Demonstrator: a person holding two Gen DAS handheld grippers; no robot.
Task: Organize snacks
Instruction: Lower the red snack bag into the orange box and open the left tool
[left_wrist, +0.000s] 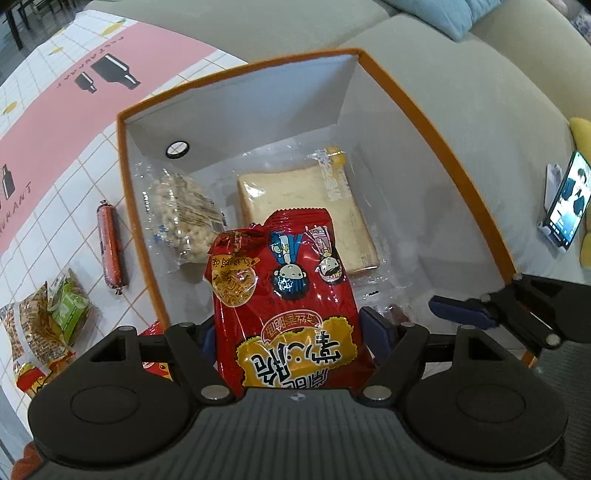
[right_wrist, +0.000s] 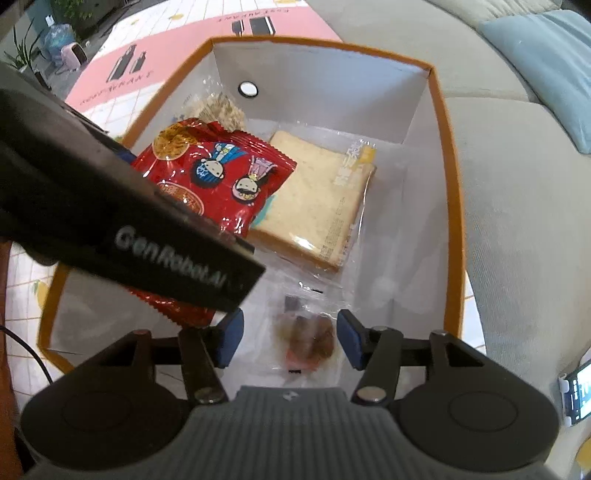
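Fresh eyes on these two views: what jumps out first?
The red noodle-snack bag dominates, standing between the left gripper fingers over the orange-rimmed box. Behind it, wrapped bread lies flat on the box floor. The right gripper straddles a small clear-wrapped snack.

Left gripper (left_wrist: 291, 328) points steeply downward, lower centre of its own view; jaws stand wide with a packet between the blue pads, contact not discernible. In the right wrist view its black body crosses the left half diagonally. Right gripper (right_wrist: 290, 338) likewise points steeply down, lower centre of frame, jaws apart, blue fingertips (right_wrist: 349, 338) clear of anything.
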